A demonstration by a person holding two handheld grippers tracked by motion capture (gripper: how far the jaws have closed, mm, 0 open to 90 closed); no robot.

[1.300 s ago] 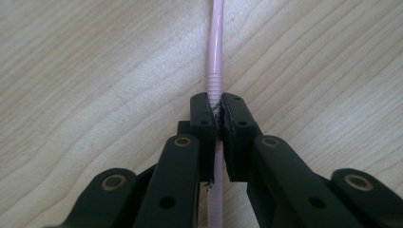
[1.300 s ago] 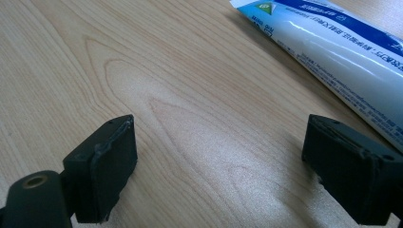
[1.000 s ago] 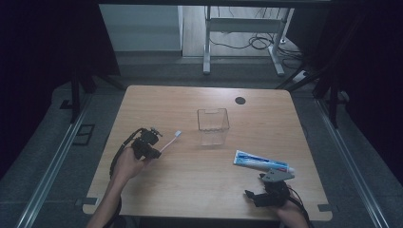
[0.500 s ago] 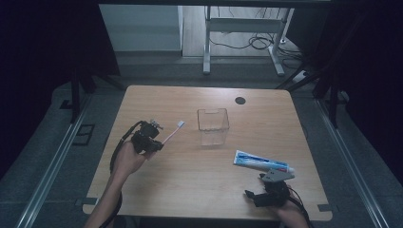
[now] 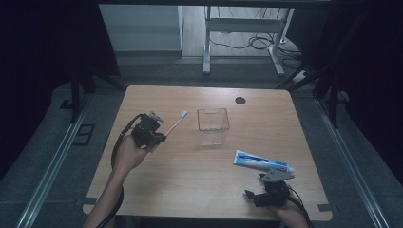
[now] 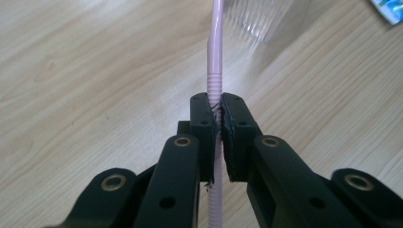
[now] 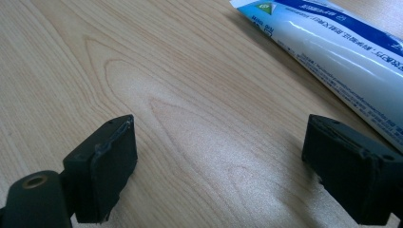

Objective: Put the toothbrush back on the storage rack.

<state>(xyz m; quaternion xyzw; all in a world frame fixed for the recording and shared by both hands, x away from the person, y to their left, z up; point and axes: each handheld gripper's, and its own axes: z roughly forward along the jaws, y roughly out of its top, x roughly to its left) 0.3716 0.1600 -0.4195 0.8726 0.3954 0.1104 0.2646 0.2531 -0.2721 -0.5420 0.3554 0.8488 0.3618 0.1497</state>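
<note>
Gripping a pink toothbrush (image 6: 215, 57) in the left tongs (image 6: 219, 118) beside a clear cup (image 5: 213, 126).

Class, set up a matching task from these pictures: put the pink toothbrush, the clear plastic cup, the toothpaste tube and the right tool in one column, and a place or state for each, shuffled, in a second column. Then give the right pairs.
Things:
1. pink plastic toothbrush
2. clear plastic cup
3. white and blue toothpaste tube
4. right tool

Places or states:
A. jaws wide apart, nothing between them
B. clamped in the left tool, off the wooden table
C. lying flat near the right tool
D. standing upright mid-table

Pairs: 1-B, 2-D, 3-C, 4-A
</note>
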